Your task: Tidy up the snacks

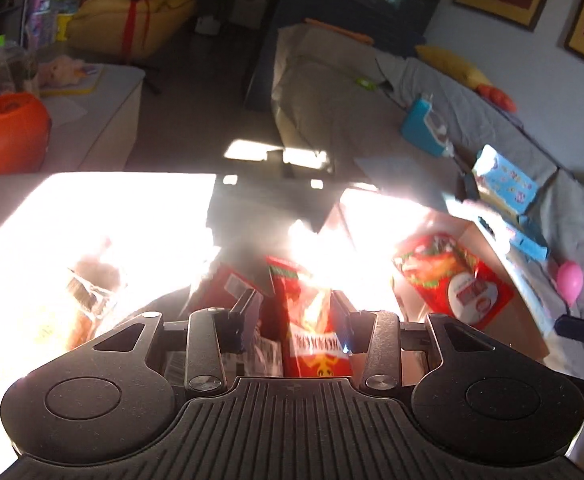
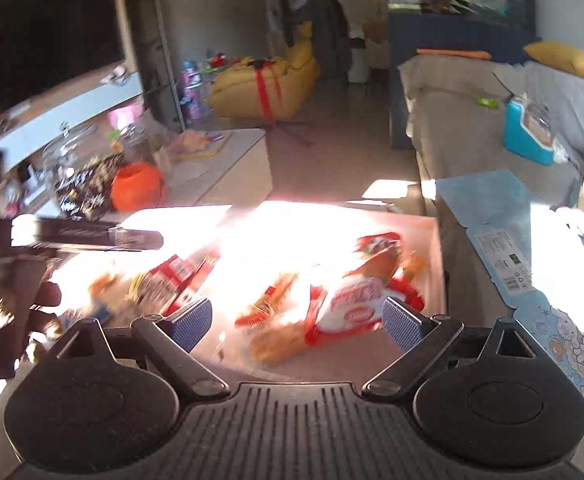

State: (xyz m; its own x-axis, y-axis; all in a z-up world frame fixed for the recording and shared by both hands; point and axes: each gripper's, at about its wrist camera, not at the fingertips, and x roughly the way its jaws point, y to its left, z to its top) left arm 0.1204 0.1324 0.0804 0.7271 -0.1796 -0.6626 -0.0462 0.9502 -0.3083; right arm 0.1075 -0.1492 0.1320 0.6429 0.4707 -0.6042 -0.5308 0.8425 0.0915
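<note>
In the left wrist view my left gripper (image 1: 293, 304) has its jaws close together around a red snack packet (image 1: 311, 328) that stands upright between them. Another red snack bag (image 1: 455, 276) lies to the right in a cardboard box (image 1: 503, 256). More packets (image 1: 228, 280) sit behind in glare. In the right wrist view my right gripper (image 2: 295, 316) is open and empty, above a red and white snack bag (image 2: 355, 300) and other packets (image 2: 172, 276) on the sunlit table. The image is blurred by motion.
An orange pumpkin bucket (image 1: 12, 136) and glass jars (image 2: 76, 168) stand at the left. A grey sofa (image 1: 491, 128) with blue boxes (image 1: 427, 124) runs along the right. A blue patterned carton flap (image 2: 503, 236) is at the right. The left gripper's arm (image 2: 68, 236) crosses at the left.
</note>
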